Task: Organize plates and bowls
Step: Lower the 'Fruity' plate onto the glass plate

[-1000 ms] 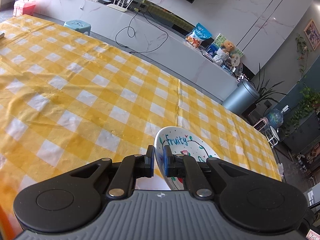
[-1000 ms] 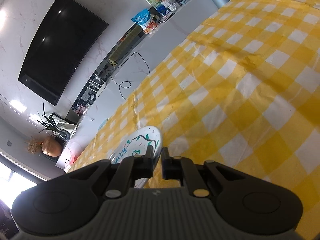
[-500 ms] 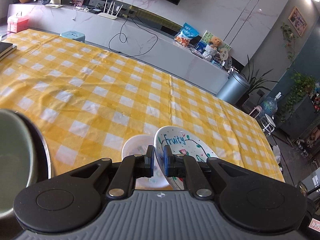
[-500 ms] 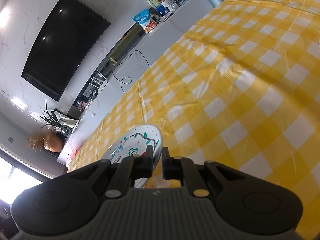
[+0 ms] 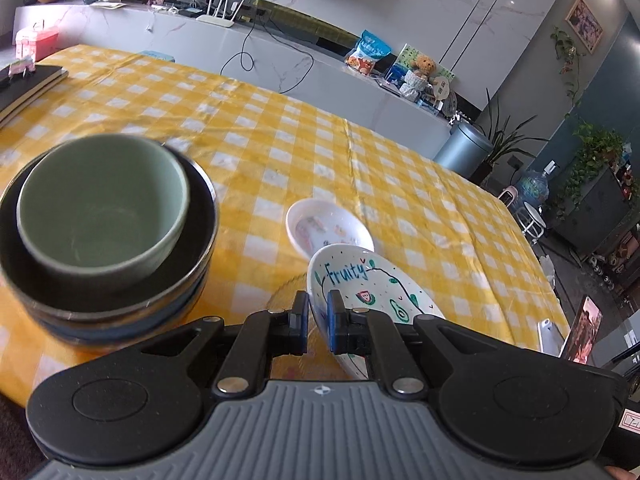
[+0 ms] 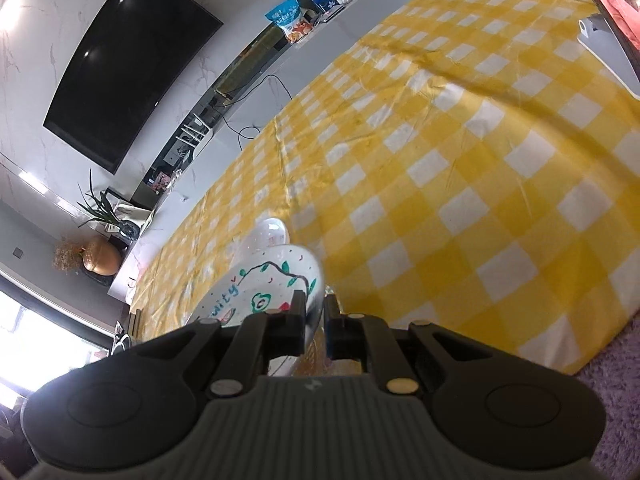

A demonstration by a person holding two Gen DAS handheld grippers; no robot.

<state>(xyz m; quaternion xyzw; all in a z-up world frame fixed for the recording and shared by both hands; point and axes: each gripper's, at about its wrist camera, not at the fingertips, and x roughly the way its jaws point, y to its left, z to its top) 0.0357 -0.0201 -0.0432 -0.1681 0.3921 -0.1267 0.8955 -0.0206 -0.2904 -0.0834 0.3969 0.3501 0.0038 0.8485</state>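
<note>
My left gripper (image 5: 318, 322) is shut on the rim of a white "Fruity" plate (image 5: 372, 284) and holds it tilted above the yellow checked table (image 5: 280, 140). My right gripper (image 6: 316, 320) is shut on the opposite rim of the same plate (image 6: 260, 288). A small white dish with pink marks (image 5: 328, 230) lies on the table just beyond the plate; it also shows in the right wrist view (image 6: 270, 234). A green bowl (image 5: 102, 204) sits nested in a stack of dark bowls (image 5: 120, 300) at the left.
Dark notebooks (image 5: 24, 88) lie at the table's far left corner. A phone on a stand (image 5: 580, 330) is at the table's right edge. A white TV counter (image 5: 280, 52) runs behind the table. Purple carpet (image 6: 616, 380) lies below the table edge.
Both grippers have pulled back and turned with the plate still held. The bowl stack and the small white dish have come fully into the left wrist view.
</note>
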